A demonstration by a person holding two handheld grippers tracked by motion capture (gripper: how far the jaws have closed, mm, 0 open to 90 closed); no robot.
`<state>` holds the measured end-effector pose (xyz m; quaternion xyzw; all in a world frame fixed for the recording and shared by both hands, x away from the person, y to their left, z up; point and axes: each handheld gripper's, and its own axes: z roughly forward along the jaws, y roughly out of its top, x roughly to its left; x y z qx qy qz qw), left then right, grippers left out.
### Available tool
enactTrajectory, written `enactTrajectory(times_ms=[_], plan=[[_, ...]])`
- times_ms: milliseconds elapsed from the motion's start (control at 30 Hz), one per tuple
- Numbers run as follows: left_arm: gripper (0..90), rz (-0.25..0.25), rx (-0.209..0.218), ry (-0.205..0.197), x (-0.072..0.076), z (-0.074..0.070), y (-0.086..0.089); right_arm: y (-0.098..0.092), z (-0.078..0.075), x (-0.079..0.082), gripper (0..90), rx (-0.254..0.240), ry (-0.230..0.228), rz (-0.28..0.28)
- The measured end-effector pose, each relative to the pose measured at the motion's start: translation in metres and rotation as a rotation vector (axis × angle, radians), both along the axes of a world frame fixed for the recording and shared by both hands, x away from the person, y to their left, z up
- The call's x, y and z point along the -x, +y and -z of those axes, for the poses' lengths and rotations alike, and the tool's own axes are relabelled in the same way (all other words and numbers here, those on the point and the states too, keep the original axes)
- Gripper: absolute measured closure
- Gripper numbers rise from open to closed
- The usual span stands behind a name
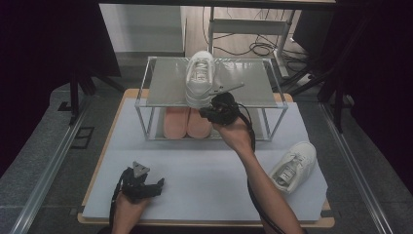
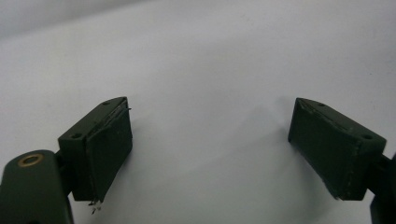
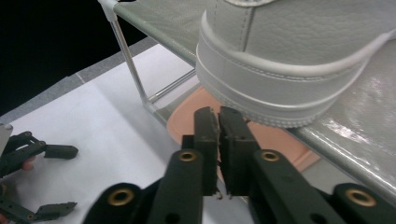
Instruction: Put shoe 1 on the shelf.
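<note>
While the right gripper (image 3: 218, 116) hangs pressed together and empty just below the white shoe (image 1: 199, 78) on the rack's (image 1: 160, 85) top shelf, nudge the heel squarely inward, left gripper (image 2: 210, 149) staying spread.

Lab/test setup: dark curtains (image 1: 44, 39), loose floor cables (image 1: 253, 46), rig frame (image 1: 287, 29).

No text, label, brand, number or sign can be read anywhere in the three views. The white shoe (image 1: 199, 78) on the rack (image 1: 160, 87) and the second white shoe (image 1: 293, 166) on the bench (image 1: 195, 185) each show a small patch on the tongue, too small and blurred to make out.
</note>
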<state>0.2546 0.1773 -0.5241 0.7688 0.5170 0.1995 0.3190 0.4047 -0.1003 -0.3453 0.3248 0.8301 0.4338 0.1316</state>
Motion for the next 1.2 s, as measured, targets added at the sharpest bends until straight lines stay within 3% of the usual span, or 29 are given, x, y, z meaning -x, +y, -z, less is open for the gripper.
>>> enactTrajectory(times_ms=[167, 533, 800, 1200], plan=[[13.5, 0.0, 0.0, 0.0, 0.0, 0.0, 0.0, -0.007, -0.003, 0.009, 78.4, 0.019, 0.003, -0.003], [13.5, 0.0, -0.001, 0.0, 0.0, 0.0, 0.0, -0.03, 0.012, 0.032, 54.2, 0.103, 0.05, 0.004], [13.5, 0.0, -0.002, 0.0, 0.0, 0.0, 0.0, -0.053, 0.023, 0.047, 42.5, 0.166, 0.044, 0.029], [13.5, 0.0, -0.002, 0.001, 0.0, 0.0, 0.0, -0.105, 0.036, 0.072, 31.7, 0.205, 0.006, 0.098]])
